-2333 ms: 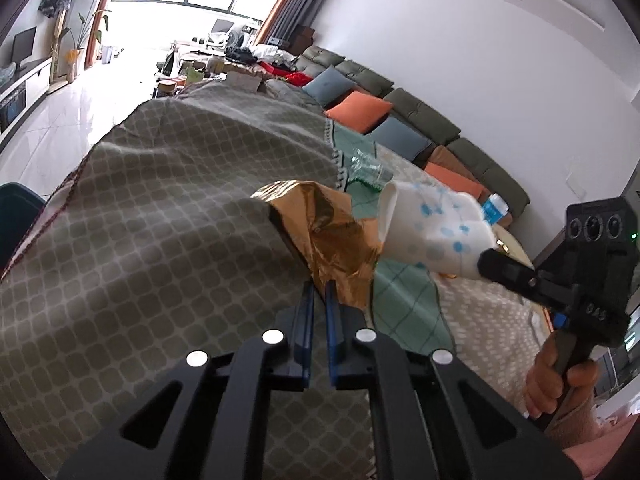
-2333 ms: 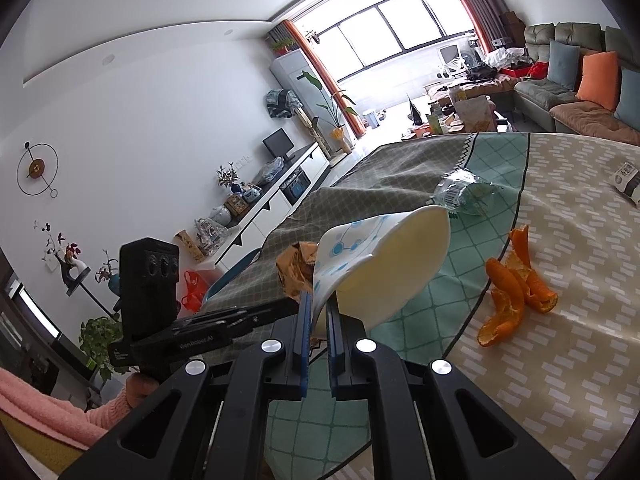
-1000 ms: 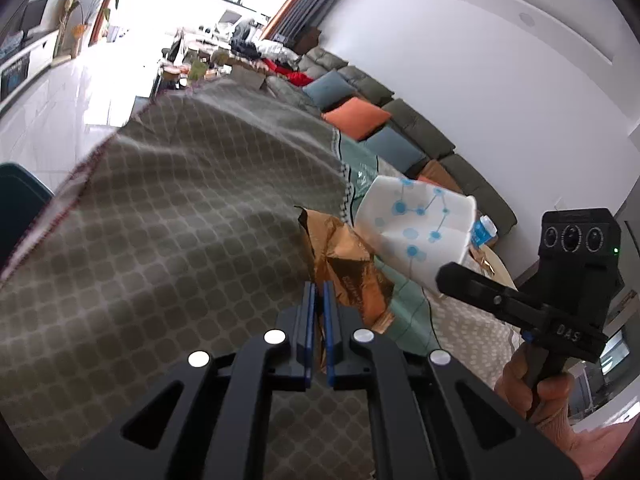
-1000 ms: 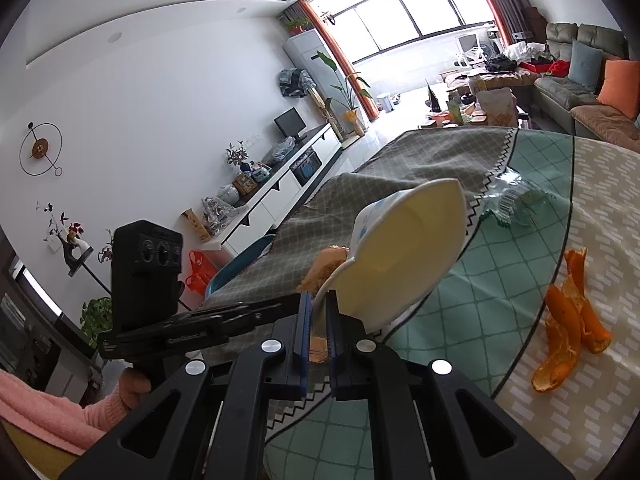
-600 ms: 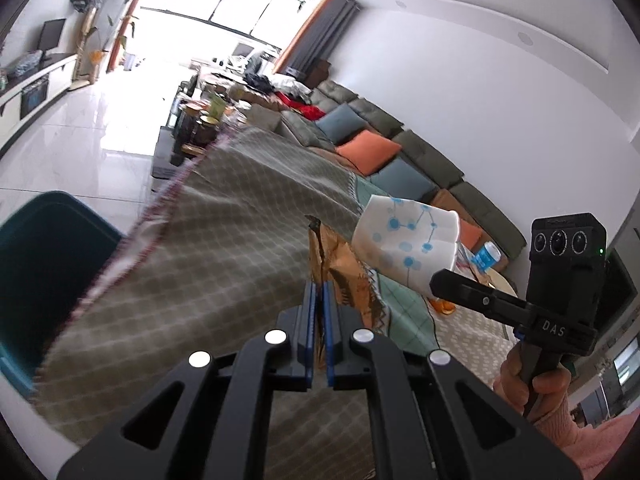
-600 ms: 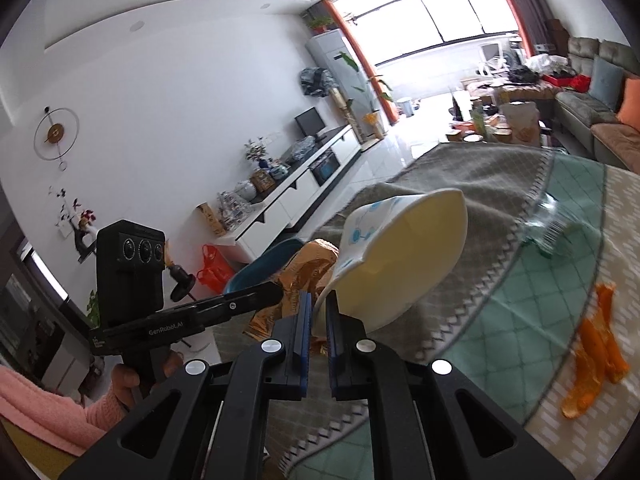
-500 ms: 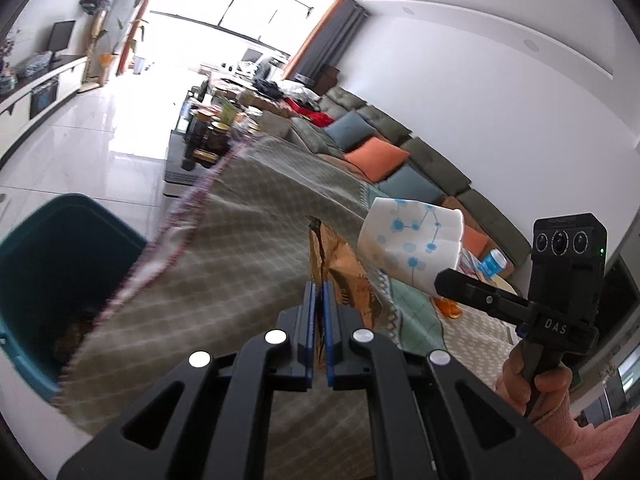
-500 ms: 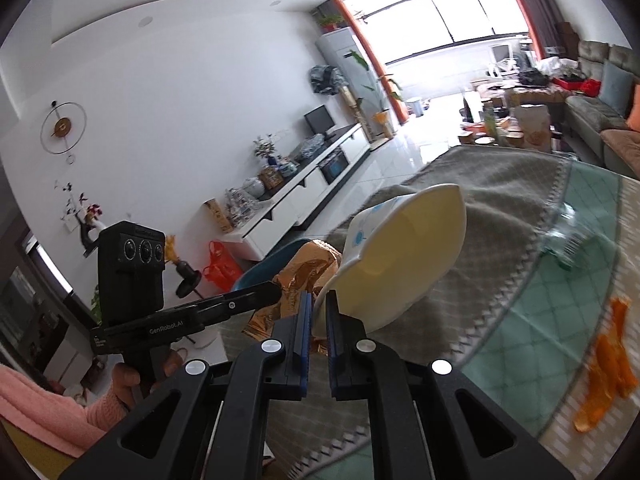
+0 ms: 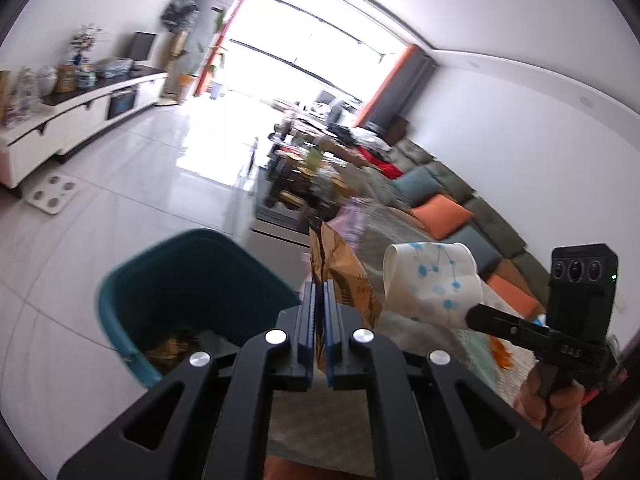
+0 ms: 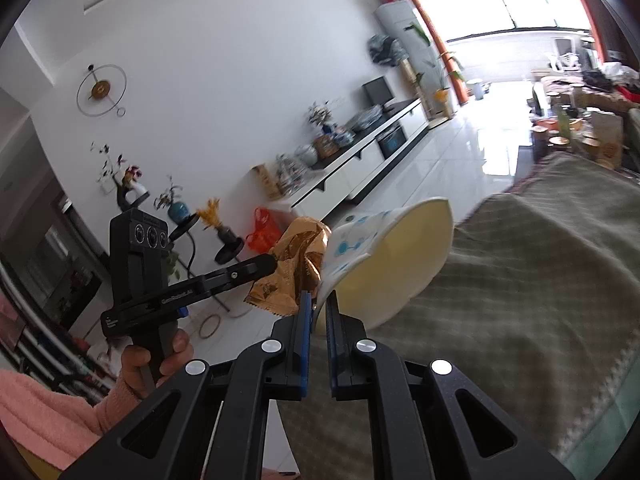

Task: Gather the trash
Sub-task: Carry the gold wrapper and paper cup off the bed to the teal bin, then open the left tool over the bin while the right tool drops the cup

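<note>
Your left gripper [image 9: 319, 300] is closed on a crumpled golden foil wrapper [image 9: 344, 276]; your right gripper [image 10: 319, 308] pinches a crushed white paper cup with blue dots [image 10: 384, 264], near the teal plastic bin [image 9: 192, 292].

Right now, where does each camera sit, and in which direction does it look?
Left wrist: on the left gripper, looking past its gold snack wrapper down to the teal bin; the right gripper and its hand show.
Right wrist: on the right gripper, looking over its paper cup toward the TV cabinet; the left gripper, hand and pink sleeve show.
Shared: wrapper, cup, both grippers.
</note>
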The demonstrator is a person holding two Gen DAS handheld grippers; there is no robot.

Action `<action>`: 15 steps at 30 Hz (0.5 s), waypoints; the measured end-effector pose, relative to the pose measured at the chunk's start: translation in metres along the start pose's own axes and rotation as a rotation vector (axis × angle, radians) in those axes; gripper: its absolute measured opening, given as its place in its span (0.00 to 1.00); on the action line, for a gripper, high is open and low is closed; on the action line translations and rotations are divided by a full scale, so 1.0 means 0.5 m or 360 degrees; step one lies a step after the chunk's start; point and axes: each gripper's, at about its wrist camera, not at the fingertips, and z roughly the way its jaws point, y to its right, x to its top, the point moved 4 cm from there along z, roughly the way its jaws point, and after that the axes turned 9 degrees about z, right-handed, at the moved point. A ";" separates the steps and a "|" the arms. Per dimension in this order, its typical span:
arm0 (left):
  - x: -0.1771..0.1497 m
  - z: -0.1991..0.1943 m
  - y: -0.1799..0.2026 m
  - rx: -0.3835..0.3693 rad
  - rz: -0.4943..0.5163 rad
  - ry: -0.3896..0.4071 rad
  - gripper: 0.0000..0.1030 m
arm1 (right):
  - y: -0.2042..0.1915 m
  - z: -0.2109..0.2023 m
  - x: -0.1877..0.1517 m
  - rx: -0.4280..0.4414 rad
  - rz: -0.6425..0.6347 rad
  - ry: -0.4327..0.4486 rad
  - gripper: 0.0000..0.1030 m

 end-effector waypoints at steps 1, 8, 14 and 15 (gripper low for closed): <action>0.000 0.000 -0.017 0.0030 -0.0018 -0.0007 0.06 | -0.006 0.014 0.002 0.0004 -0.0009 -0.0020 0.07; -0.010 0.013 -0.088 0.0166 -0.0082 -0.0067 0.06 | -0.019 0.114 0.014 -0.0021 -0.0044 -0.0168 0.07; -0.018 0.049 -0.119 0.0201 -0.0125 -0.0131 0.06 | -0.006 0.181 0.011 -0.0077 -0.0033 -0.0281 0.07; -0.020 0.053 -0.127 0.0211 -0.0134 -0.0145 0.06 | -0.004 0.190 0.010 -0.0080 -0.0024 -0.0298 0.07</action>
